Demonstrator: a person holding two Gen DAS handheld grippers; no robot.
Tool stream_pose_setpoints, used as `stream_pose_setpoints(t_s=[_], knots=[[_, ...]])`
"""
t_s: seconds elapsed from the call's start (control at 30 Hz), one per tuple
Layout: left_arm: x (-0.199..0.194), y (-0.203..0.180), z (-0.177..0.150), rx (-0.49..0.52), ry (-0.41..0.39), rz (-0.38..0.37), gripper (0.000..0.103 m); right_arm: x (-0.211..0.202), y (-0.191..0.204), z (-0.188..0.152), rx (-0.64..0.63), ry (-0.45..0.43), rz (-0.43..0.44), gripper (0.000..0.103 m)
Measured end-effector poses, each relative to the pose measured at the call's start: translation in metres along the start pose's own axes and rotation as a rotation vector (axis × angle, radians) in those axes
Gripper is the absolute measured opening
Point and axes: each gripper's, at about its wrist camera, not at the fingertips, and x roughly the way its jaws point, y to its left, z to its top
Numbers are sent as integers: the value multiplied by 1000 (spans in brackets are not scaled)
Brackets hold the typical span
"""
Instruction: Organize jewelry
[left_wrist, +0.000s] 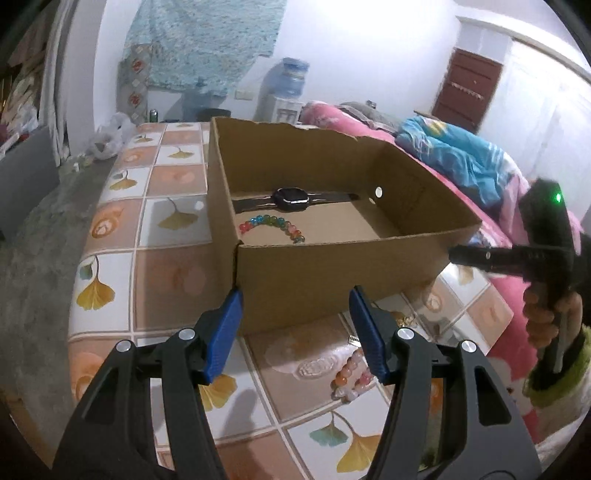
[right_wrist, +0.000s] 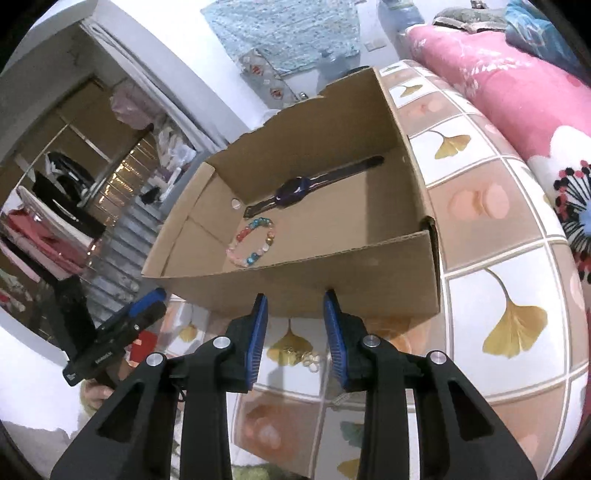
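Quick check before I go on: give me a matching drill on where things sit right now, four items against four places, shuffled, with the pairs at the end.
Items:
1. watch
2. multicoloured bead bracelet
3. pale bead bracelet
4. left gripper

Places:
A. on the tablecloth, outside the cardboard box
B. open and empty, before the box's near wall
C. in the box, along its far wall
D. on the box floor, nearer than the watch

Pairs: 1-C, 2-D, 3-A, 4-B

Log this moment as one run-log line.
cardboard box: holds watch, bead bracelet | table: pink bead bracelet beside left gripper | left: open, empty | right gripper: open, empty
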Motion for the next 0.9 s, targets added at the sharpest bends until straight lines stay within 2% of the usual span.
stream_pose_setpoints(t_s=[0.07, 0.2, 0.33, 0.43, 0.53, 0.67, 0.73, 0.77, 0.9], knots=[[-3, -2, -5, -7, 2, -27, 57, -3, 3, -8, -22, 1, 16, 32], [-5, -17, -27, 49, 40, -44, 57, -10, 10, -35, -60, 17, 22, 32], [5, -55, -51, 202, 108, -39, 56, -7, 10, -61, -71, 64, 21, 32], [17, -83, -65, 370, 136, 31, 52, 0, 16, -72, -101, 93, 11, 32], [32, -97, -69, 459, 168, 78, 46, 4, 23, -75, -131, 100, 20, 32], [49, -94, -70, 448, 234, 72, 24, 3, 32, -75, -171, 87, 37, 32], [50, -90, -72, 433, 240, 59, 20, 2, 30, -75, -173, 84, 46, 32], [49, -90, -72, 424, 245, 51, 8, 2, 30, -75, -171, 83, 49, 32], [43, -84, -74, 401, 244, 59, 9, 2, 25, -75, -156, 83, 62, 32]])
